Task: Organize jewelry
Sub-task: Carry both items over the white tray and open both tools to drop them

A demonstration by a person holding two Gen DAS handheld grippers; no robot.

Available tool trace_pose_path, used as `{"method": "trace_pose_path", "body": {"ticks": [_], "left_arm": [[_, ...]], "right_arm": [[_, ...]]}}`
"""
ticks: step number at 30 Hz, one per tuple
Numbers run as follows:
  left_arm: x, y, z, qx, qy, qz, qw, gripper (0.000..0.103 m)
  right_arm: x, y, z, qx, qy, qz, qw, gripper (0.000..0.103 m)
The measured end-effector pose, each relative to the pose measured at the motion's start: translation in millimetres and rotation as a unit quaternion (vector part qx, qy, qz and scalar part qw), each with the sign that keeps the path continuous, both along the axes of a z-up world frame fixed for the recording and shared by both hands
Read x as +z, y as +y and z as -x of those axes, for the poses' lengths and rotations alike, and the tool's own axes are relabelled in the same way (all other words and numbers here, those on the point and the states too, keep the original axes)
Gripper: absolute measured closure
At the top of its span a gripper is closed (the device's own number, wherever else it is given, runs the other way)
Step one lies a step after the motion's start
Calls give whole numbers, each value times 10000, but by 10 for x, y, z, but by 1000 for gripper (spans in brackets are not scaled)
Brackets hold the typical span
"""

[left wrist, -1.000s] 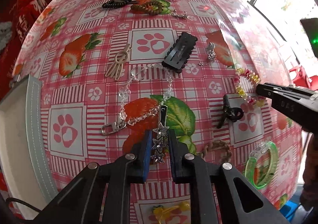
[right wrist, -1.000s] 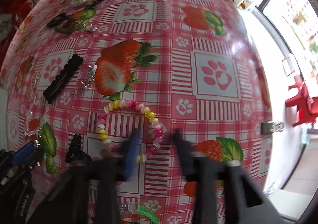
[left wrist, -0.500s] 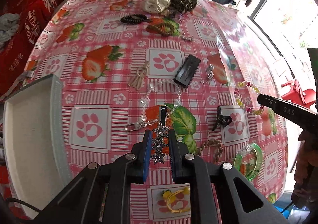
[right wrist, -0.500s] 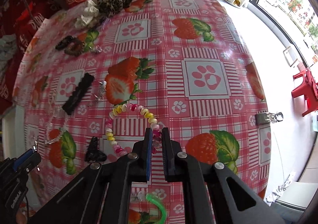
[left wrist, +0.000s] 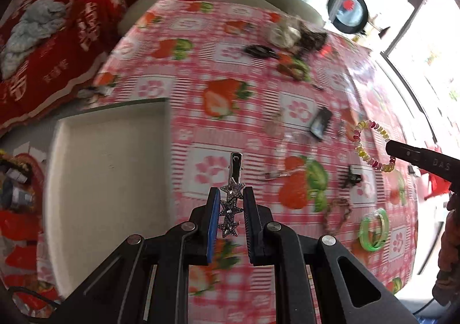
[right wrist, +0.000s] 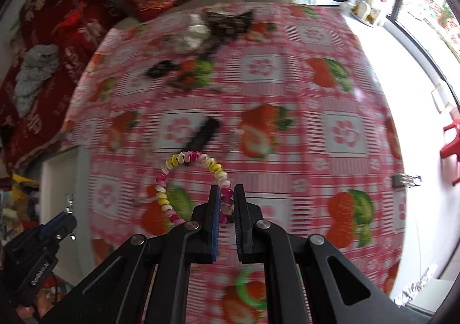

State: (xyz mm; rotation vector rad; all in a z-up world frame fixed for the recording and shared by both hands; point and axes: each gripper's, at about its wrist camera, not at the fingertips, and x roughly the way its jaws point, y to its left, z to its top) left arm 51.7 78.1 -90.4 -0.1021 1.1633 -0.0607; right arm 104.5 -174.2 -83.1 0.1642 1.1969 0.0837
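Note:
My left gripper is shut on a silver star hair clip, held above the table with its metal end pointing forward. Just left of it lies a white tray. My right gripper is shut on a pink, yellow and white coil bracelet, which hangs lifted off the cloth. In the left wrist view that bracelet dangles from the right gripper's tip. The left gripper shows at the lower left of the right wrist view.
On the strawberry tablecloth lie a black clip, a clear bead chain, a small black claw clip, a braided brown ring, a green bangle and scrunchies at the far edge. Red cushions and a sofa stand beyond.
Both grippers have risen from the table. The left carried the star clip leftward toward the white tray. The right closed on the coil bracelet and lifted it off the cloth.

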Motion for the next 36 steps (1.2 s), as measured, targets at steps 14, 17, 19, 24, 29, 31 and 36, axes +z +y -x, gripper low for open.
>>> {"method": "trace_pose_path", "body": {"ticks": [14, 17, 19, 24, 29, 31, 36], "left_arm": [[-180, 1309, 61, 1093, 45, -332, 9934, 80], [-262, 1467, -22, 1188, 37, -371, 9922, 80], [-342, 1538, -114, 1203, 40, -426, 9918, 80], [-543, 1664, -307, 1303, 103, -461, 9904, 80], [-767, 1737, -439, 1360, 243, -598, 9886, 80], [-816, 1743, -461, 1326, 267, -646, 9887, 80], [-872, 1718, -489, 1269, 274, -849, 9879, 80]], "right_arm": [[21, 1750, -153, 1579, -19, -380, 9867, 93], [-79, 2084, -245, 1800, 30, -396, 9829, 93], [-159, 2304, -315, 1927, 65, -374, 9805, 93], [-329, 2652, -452, 2140, 132, -280, 9763, 95], [-582, 2842, -609, 2166, 296, -168, 9757, 95], [-651, 2850, -628, 2141, 370, -184, 9759, 95], [-696, 2829, -610, 2178, 454, -226, 9747, 95]]}}
